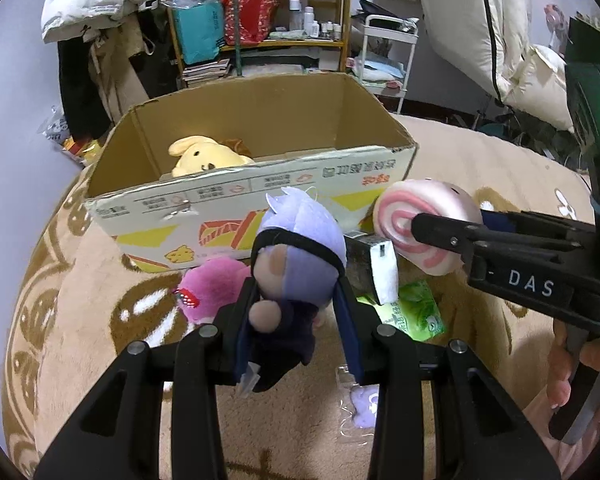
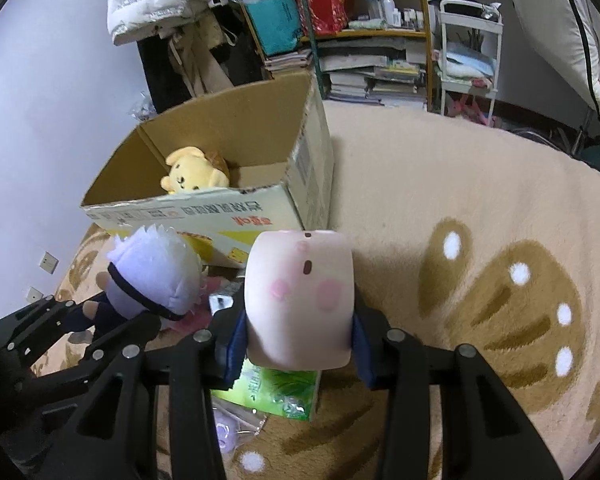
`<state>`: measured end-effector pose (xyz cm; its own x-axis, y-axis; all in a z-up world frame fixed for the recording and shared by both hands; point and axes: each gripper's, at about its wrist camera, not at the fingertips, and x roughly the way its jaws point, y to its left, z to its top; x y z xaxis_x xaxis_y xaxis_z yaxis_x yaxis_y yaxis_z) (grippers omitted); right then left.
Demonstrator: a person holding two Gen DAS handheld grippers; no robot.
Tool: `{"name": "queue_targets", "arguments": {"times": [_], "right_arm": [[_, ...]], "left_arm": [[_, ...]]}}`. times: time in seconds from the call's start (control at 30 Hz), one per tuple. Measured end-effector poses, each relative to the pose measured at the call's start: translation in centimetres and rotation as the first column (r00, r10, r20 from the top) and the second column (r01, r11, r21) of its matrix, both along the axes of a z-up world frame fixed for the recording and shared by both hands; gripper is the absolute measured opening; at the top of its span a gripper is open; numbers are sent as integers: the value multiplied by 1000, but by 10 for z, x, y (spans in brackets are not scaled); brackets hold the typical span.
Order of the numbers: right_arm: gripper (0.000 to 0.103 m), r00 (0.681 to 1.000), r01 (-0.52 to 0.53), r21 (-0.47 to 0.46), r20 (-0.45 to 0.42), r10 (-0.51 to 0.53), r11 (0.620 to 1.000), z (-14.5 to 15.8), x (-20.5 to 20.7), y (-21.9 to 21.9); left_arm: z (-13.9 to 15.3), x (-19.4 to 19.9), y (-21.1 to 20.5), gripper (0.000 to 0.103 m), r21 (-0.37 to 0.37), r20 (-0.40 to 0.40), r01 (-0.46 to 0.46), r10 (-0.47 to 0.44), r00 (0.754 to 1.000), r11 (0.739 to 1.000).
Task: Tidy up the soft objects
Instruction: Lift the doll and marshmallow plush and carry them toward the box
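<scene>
In the left wrist view, the left gripper pinched a lavender-haired doll by its dark body, its blue-padded fingers pressed against the doll's sides, holding it in front of the near wall of an open cardboard box; inside the box, at the left, lay a yellow plush dog; a magenta plush rested on the beige patterned carpet just below the box and beside the doll; to the right, the right gripper reached in from the side, closed on a pink swirl-roll plush; a green packet lay on the carpet beneath it, and a small purple item in clear wrap lay nearer the camera. In the right wrist view, the right gripper squeezed the roll plush between both padded fingers, its blushing face turned up; the green packet lay directly under it; to the left, the left gripper held the doll near the box, where the yellow dog sat in the far left corner.
</scene>
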<state>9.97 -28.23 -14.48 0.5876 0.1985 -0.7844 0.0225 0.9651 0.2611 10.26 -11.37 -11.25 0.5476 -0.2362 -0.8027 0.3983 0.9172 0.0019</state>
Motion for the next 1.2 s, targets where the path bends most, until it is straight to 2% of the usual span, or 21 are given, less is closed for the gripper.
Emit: {"name": "queue_targets", "arguments": {"times": [0.17,0.4,0.67,0.9,1.03,1.2], "right_arm": [[46,1000,13,-12,19,-13,1000,2,-2,1],[46,991,56,-16,120,-53,998,20,-15,-4],[46,972,43,-9,231,-39,999,48,-34,0],[46,946,32,-11,324,-27,999,69,-44,8],[46,918,45,-26,396,-31,999,84,-46,10],[46,897,40,-22,441,-26,999,101,-33,10]], "left_arm": [[10,-4,8,36,-5,49,-41,41,998,999],[32,-12,23,36,-43,137,-79,84,987,996],[68,-31,44,36,-75,239,-95,111,965,993],[94,-33,60,36,-56,323,-136,147,935,989],[104,-23,70,36,-77,346,-150,168,923,986],[115,-3,70,36,-57,388,-156,166,907,986]]}}
